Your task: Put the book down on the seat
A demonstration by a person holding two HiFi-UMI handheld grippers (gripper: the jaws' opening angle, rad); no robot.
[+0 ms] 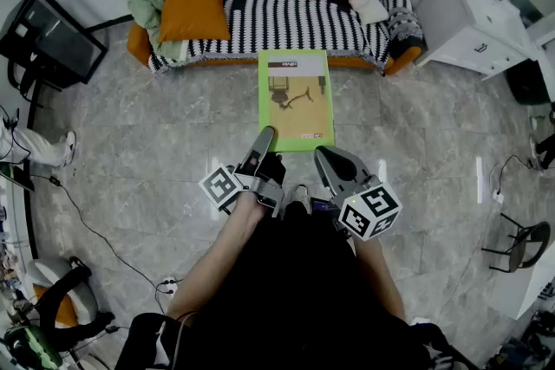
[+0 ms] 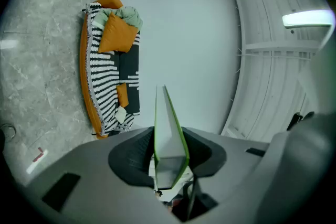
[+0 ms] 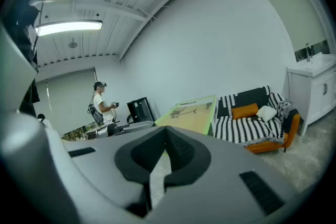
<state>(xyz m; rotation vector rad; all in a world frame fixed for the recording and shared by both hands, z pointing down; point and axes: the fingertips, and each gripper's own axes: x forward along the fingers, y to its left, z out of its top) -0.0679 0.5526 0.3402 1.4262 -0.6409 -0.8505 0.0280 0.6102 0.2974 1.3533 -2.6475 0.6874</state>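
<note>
The book, yellow cover with a green border, is held flat in the air over the floor just in front of the striped sofa. My left gripper is shut on its near left corner. In the left gripper view the book stands edge-on between the pads of that gripper, with the sofa beyond. My right gripper hangs just off the book's near right corner, shut and holding nothing. The right gripper view shows the closed right gripper, the book and the sofa behind it.
Orange cushions and a small white pillow lie on the sofa seat. A white cabinet stands to the sofa's right, a black screen to its left. Cables run over the floor. A person stands far off.
</note>
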